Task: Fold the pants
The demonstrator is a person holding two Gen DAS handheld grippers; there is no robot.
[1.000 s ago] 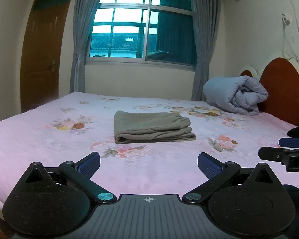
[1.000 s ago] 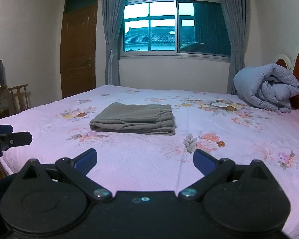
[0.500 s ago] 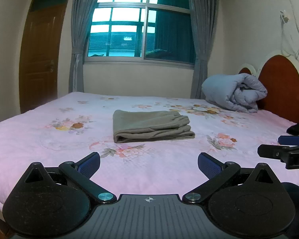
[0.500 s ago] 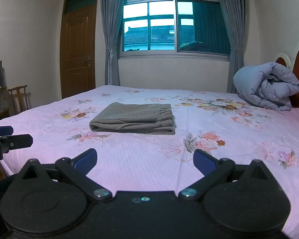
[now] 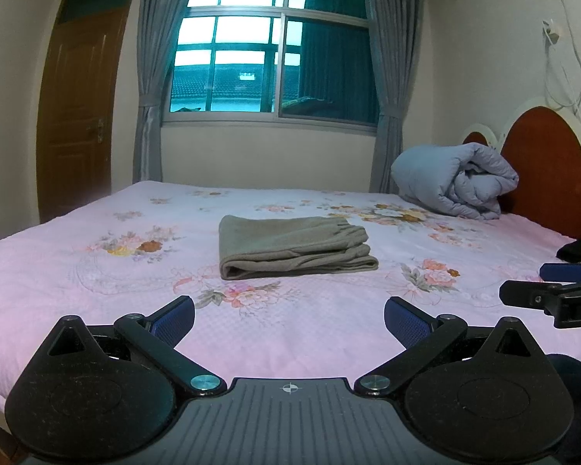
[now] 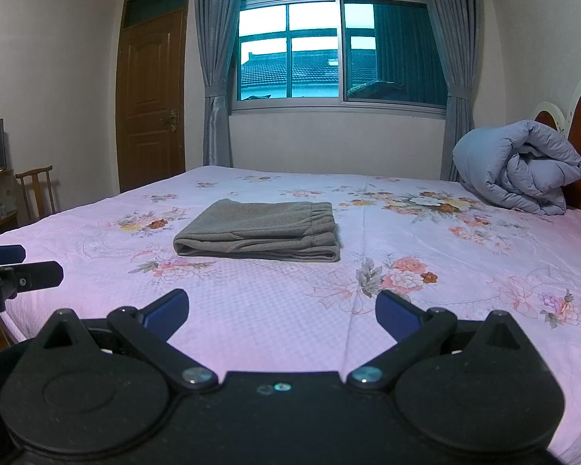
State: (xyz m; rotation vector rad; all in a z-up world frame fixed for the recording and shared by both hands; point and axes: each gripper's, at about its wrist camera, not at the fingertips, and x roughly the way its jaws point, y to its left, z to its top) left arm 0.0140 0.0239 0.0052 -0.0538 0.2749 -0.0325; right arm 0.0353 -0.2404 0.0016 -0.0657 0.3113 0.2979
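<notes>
Pants (image 5: pixel 294 246) folded, beyond empty jaws.

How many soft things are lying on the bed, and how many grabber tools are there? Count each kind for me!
Folded pants: 1
Rolled-up quilt: 1
Grippers: 2, left gripper and right gripper
Total: 4
</notes>
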